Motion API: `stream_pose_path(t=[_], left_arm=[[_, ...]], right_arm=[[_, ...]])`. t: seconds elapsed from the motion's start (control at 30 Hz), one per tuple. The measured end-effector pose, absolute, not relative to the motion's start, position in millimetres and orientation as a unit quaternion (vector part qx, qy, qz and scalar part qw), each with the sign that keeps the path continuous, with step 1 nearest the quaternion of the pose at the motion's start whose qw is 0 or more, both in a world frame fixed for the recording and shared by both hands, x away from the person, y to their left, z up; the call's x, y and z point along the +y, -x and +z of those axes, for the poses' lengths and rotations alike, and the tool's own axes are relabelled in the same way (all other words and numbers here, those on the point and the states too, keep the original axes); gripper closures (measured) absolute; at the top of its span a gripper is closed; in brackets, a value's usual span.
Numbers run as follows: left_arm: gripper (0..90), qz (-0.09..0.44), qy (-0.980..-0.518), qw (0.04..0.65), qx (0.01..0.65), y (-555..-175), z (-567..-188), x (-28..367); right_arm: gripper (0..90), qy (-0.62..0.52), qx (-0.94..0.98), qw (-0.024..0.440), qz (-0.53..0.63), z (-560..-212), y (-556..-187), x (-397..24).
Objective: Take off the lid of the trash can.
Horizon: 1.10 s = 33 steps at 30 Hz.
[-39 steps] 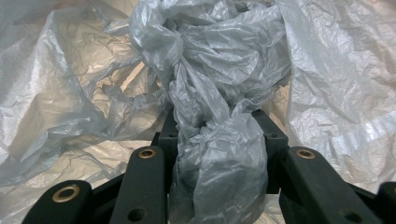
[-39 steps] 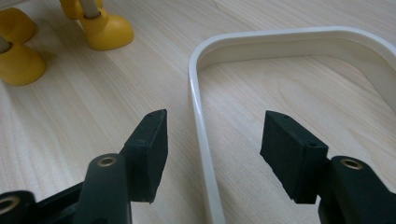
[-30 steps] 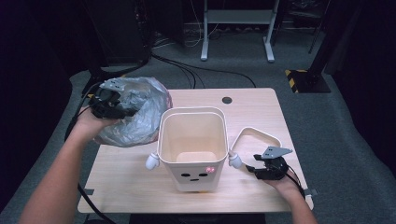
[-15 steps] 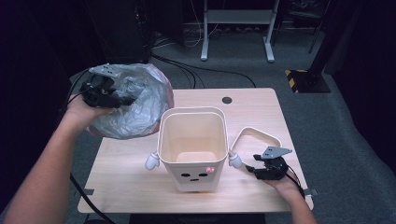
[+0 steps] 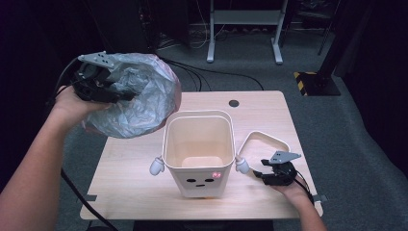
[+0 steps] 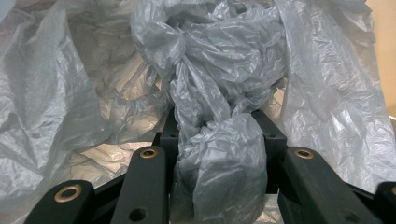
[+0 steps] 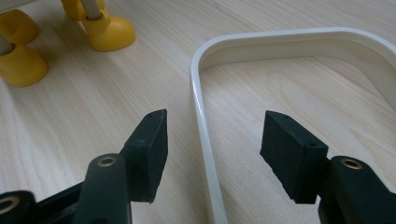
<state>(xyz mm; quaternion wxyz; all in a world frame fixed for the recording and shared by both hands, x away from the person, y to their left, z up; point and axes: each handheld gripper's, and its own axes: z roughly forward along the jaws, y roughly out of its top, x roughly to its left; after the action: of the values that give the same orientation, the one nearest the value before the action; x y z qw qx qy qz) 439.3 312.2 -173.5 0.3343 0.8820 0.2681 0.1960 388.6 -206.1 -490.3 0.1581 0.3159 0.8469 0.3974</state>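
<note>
Grey translucent plastic, crumpled and glossy, makes up the bin bag, which is held up off the table at the far left, above and to the left of the cream bin. A bunched fold of the bag is pinched between the jaws of the left gripper, presumably so that the loose film can be carried over the bin's open mouth and lowered in as a liner. The bin is stood upright near the middle of the table, its inside bare, with a small face printed on the near wall and yellow feet beneath. To its right a white rim ring is laid flat, probably kept aside to clamp the bag later. The right gripper is rested at the ring's near edge with its jaws parted, straddling the ring without pressing it, so nothing is grasped there.
</note>
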Motion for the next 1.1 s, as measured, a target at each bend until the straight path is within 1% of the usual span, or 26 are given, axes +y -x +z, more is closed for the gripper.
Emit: stream_pose_path(t=[0.17, 0.3, 0.47, 0.83, 1.1], left_arm=[[64.3, 0.202, -0.885, 0.33, 0.261, -432, -160, 313], [64.3, 0.199, -0.883, 0.341, 0.254, -426, -151, 314], [64.3, 0.179, -0.887, 0.357, 0.233, -420, -149, 308], [64.3, 0.122, -0.899, 0.385, 0.171, -409, -164, 271], [64.3, 0.101, -0.907, 0.388, 0.128, -400, -172, 242]], right_arm=[[40.1, -0.316, 0.847, 0.158, 0.397, -490, -389, -206], [40.1, -0.316, 0.847, 0.157, 0.397, -491, -389, -205], [40.1, -0.315, 0.847, 0.159, 0.398, -490, -388, -205], [40.2, -0.314, 0.848, 0.16, 0.396, -490, -389, -204], [40.2, -0.315, 0.847, 0.16, 0.397, -490, -388, -204]])
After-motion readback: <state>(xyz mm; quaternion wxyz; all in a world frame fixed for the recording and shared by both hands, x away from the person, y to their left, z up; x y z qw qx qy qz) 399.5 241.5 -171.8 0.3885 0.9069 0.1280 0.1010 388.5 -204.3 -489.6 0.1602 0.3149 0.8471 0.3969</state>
